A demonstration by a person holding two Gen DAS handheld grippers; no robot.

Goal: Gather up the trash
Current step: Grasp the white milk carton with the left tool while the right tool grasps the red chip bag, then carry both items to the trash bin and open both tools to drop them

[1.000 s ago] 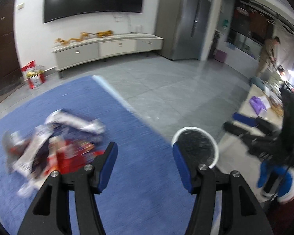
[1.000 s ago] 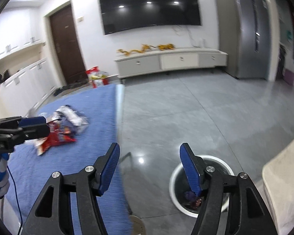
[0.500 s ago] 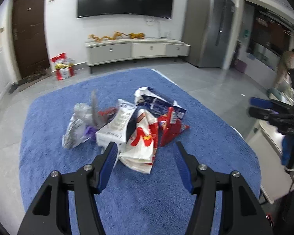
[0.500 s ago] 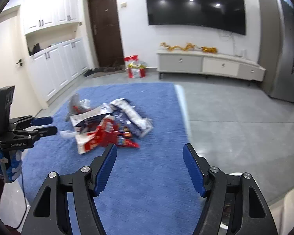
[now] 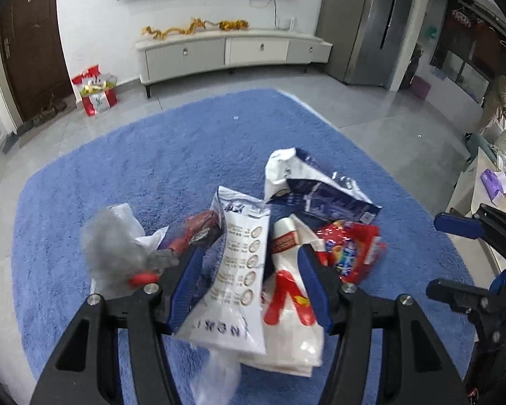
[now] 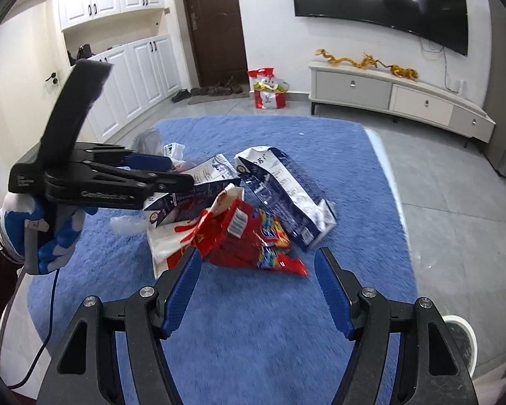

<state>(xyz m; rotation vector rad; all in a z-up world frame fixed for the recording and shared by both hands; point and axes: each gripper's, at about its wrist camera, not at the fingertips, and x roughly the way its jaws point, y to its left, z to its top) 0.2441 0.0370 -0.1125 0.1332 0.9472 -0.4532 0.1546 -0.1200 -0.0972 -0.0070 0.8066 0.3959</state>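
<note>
Step in hand: picking wrappers off the pile; judged early, since most of the trash still lies on the rug.
Left hand-held gripper [image 5: 249,280]: jaws apart, straddling the white printed wrapper [image 5: 239,270] and reaching over the pile; nothing clamped.
Right hand-held gripper [image 6: 256,287]: jaws apart, hovering just short of the red snack bag [image 6: 249,239]; nothing clamped.
Trash: a loose heap near the middle of the blue rug [image 6: 253,337], with a dark blue and white bag [image 6: 280,189] on the far side and crumpled clear plastic [image 5: 111,246] toward the rug's left edge.
Doing it well: close on a single flat edge of one wrapper rather than the stack; thin foil probably slides, so pinch deep and lift slowly so neighbours drop away.
Bin [image 6: 462,337]: white-rimmed, on the floor off the rug's near right corner, close to the right hand-held gripper.
Surface: shaggy pile, likely to snag light film.
Room: grey tiled floor [image 6: 455,182], low TV cabinet [image 6: 398,101], wall television, brown door.
</note>
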